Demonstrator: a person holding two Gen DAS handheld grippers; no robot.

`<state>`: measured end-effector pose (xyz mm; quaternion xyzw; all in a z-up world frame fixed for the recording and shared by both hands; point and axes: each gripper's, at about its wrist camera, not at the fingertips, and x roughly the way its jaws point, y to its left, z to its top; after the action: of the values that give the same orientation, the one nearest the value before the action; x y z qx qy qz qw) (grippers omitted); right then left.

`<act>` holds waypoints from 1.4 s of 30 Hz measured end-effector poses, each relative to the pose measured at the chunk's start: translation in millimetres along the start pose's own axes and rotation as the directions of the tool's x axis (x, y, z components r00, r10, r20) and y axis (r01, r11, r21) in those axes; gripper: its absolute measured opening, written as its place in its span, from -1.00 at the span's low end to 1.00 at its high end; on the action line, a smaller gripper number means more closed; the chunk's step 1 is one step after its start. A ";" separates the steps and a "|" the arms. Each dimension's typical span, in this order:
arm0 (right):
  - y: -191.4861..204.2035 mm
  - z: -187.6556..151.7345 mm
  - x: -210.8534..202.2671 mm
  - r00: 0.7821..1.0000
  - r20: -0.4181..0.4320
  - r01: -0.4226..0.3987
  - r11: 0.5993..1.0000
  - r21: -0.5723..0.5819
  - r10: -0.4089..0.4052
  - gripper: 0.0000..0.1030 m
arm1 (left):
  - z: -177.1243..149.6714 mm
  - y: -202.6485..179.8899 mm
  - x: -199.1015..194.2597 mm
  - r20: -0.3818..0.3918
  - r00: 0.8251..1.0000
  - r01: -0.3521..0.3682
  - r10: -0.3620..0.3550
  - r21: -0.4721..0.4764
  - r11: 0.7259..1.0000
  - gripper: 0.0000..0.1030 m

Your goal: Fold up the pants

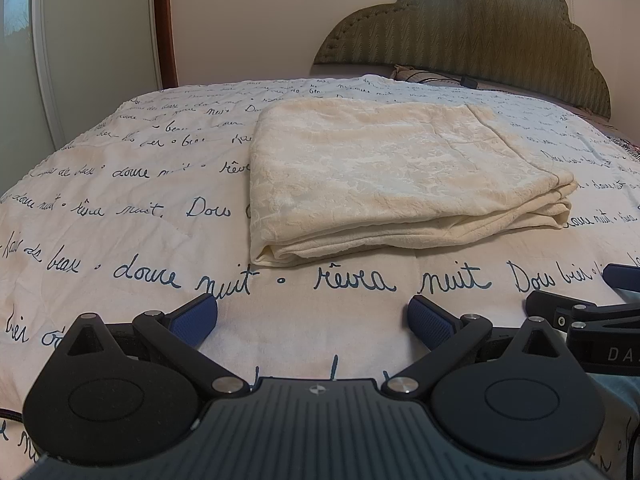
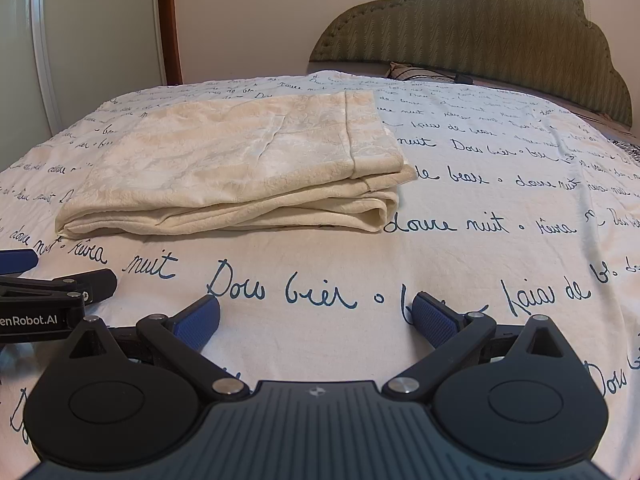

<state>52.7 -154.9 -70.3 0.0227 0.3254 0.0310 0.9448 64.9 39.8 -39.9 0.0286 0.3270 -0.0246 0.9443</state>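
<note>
The cream pants (image 1: pixel 392 176) lie folded into a flat layered rectangle on the bed, straight ahead in the left wrist view and ahead to the left in the right wrist view (image 2: pixel 240 168). My left gripper (image 1: pixel 313 322) is open and empty, low over the bedspread, short of the pants' near edge. My right gripper (image 2: pixel 316 320) is open and empty, beside the left one and to the right of the pants. Each gripper shows at the edge of the other's view: the right gripper (image 1: pixel 580 312) and the left gripper (image 2: pixel 48 292).
The bed carries a white bedspread (image 1: pixel 120 208) with dark blue script, also seen in the right wrist view (image 2: pixel 500 200). A green padded headboard (image 1: pixel 480 28) stands at the far end. A wardrobe door (image 1: pixel 24 60) and wooden frame stand at the left.
</note>
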 end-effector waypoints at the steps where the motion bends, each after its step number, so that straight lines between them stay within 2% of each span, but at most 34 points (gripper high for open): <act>1: 0.1 0.0 0.0 1.000 0.000 0.000 1.000 0.000 0.000 1.00 | 0.0 0.0 0.0 0.000 1.000 0.000 0.000 0.000 1.000 1.00; 42: 2.4 -0.1 1.2 1.000 -0.003 0.006 1.000 -0.002 -0.006 1.00 | 0.3 0.2 -1.0 -0.002 1.000 0.001 -0.001 -0.001 1.000 1.00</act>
<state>53.5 -152.5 -70.9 0.0209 0.3267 0.0283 0.9445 64.3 40.0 -39.1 0.0280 0.3280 -0.0247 0.9439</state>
